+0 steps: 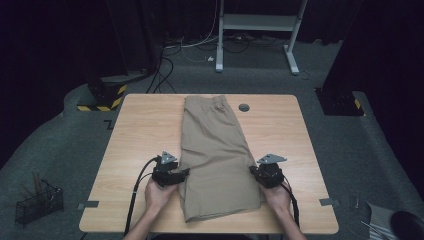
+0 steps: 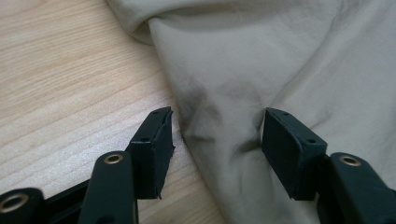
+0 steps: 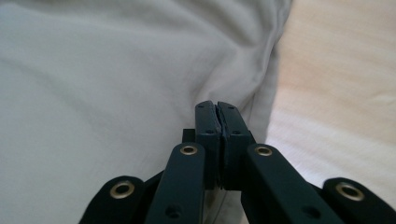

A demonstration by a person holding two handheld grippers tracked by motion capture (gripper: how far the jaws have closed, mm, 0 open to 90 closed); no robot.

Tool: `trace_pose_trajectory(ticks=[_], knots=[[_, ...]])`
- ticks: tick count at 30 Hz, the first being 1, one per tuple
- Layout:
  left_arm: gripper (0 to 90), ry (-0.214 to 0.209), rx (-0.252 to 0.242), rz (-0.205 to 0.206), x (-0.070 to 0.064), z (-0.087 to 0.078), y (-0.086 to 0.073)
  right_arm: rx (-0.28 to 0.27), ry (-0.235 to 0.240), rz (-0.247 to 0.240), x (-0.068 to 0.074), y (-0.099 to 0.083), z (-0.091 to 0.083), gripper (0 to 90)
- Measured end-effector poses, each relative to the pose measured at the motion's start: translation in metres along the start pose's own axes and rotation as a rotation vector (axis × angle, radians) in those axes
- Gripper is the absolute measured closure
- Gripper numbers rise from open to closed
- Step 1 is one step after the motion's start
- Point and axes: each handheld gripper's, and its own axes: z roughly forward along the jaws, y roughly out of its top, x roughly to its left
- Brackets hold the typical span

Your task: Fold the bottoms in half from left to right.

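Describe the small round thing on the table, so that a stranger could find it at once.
Start at the wooden table, then follow the beige shorts to their far end. Just right of it sits a dark grey disc, the one round thing on the tabletop.

Both forearms are bare, no sleeves showing. The left claw [image 1: 186, 172] and the right claw [image 1: 251, 170] are black, blocky units, each topped by a grey three-cornered plate, with a black cable trailing back past the wrist. Up close, the left claw [image 2: 215, 140] has flat matte pads with small holes, brass-coloured rivets at the link joints; the right claw [image 3: 217, 116] matches.
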Motion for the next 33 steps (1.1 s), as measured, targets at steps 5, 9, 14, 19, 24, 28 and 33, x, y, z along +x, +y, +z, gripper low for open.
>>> trace_pose_trajectory(ticks=[5,9,14,19,24,28,33], knots=[[40.8,0.016,0.002,0.02,-0.003,0.001,0.0,-0.043,-0.048,-0.034,-0.001,0.016,-0.016,87.8],[40.1,0.015,0.01,0.012,-0.003,0.001,0.001,0.072,-0.086,-0.039,-0.006,0.013,0.004,79.9],[40.3,-0.025,-0.029,0.007,-0.009,-0.005,0.002,0.039,-0.074,0.009,-0.008,0.003,0.003,62.7],[42.3,-0.007,-0.013,0.049,-0.021,0.001,0.005,0.078,-0.064,-0.016,-0.006,0.0,0.008,77.8],[43.8,0.018,-0.002,0.065,-0.022,0.003,-0.001,0.069,-0.073,-0.043,-0.004,-0.007,0.007,87.1],[44.6,0.01,0.02,0.076,-0.023,-0.005,-0.005,0.074,-0.063,-0.076,0.01,-0.016,-0.003,87.2],[44.7,-0.012,0.027,0.071,-0.018,-0.018,-0.016,0.041,0.002,-0.074,0.028,-0.034,-0.018,81.0]])
